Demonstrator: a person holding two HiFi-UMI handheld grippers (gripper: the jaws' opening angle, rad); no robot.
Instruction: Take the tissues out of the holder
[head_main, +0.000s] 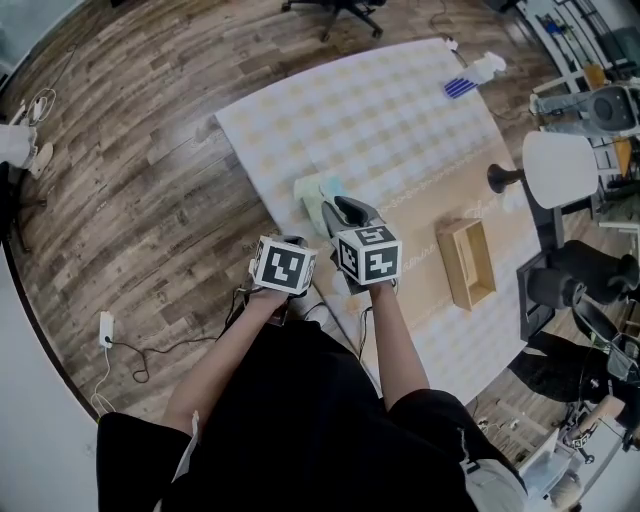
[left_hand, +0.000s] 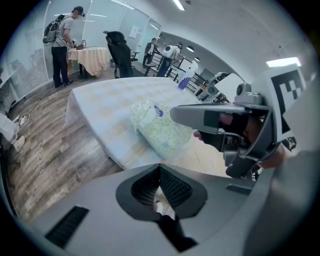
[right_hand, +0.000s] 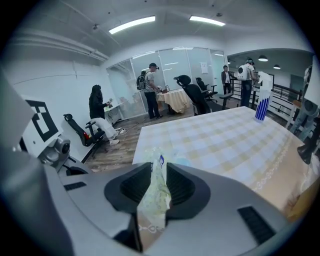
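The head view looks steeply down from above the person onto the table (head_main: 400, 100), with the left gripper (head_main: 290, 241) and right gripper (head_main: 345, 212) close beneath it. The left gripper view sits low by the table's near edge and faces across it, near the pack (left_hand: 162, 130) and the right gripper, while the right gripper view faces along the table toward the far room, the pack right at its lens. All three views share pack and table.

Table cover: pale checked cloth (head_main: 380, 110).
Floor: brown wood planks (head_main: 130, 200).
Far corner of cloth: blue-striped white container (head_main: 462, 86).
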